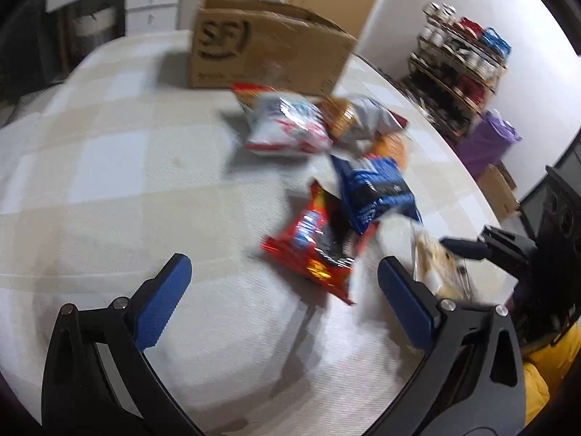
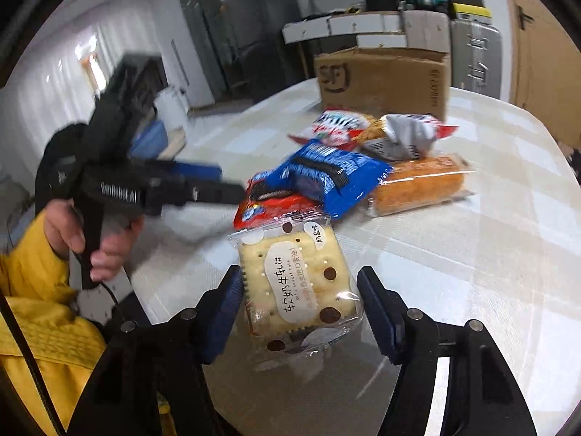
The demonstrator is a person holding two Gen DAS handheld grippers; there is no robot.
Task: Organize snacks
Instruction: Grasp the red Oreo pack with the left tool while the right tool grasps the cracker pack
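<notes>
Plainly, the left gripper point(image 1: 283, 283) hangs spread wide above the table point(image 1: 109, 181), grasping nothing; the red snack bag point(image 1: 316, 239) lies just past its fingertips toward one o'clock. The right gripper point(image 2: 299, 290) brackets the cracker packet point(image 2: 296, 279), left pad touching it, right pad just beside it; whether it grips, I cannot tell. The cardboard box point(image 2: 385, 80) stands at twelve o'clock.
</notes>
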